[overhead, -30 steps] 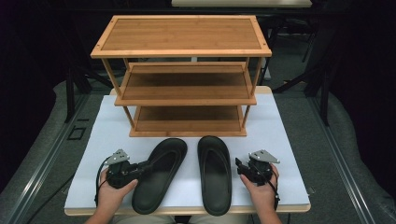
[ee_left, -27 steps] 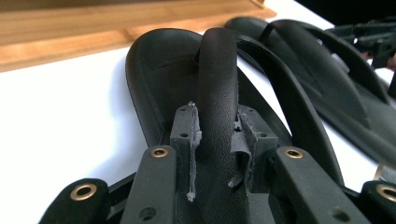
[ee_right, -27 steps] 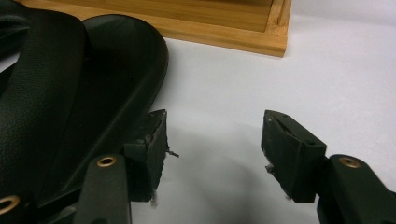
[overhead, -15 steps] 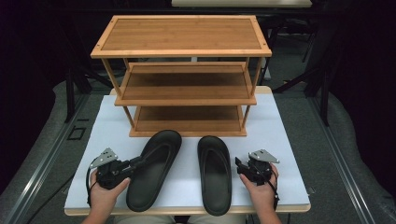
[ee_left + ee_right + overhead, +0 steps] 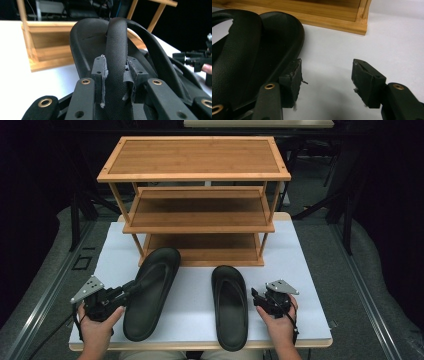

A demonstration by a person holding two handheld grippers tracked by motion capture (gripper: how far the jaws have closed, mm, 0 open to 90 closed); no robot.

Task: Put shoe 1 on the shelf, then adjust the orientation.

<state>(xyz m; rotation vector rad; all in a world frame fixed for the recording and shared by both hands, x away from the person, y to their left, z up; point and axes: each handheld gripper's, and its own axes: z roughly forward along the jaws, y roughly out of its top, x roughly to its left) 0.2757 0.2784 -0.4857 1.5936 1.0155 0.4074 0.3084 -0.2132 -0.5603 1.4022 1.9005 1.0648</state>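
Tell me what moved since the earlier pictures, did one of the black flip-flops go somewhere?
Yes. The left gripper, shut on the strap of the left flip-flop, has pulled back toward the table's left edge and lifted that shoe, whose toe now points more toward the wooden shoe rack. The right flip-flop, the right gripper with its open jaws beside it, and the rack stayed put.

Left hand-held gripper (image 5: 131,289), right hand-held gripper (image 5: 256,299): black bodies, grey three-cornered plates, brass rivets, trailing cables.
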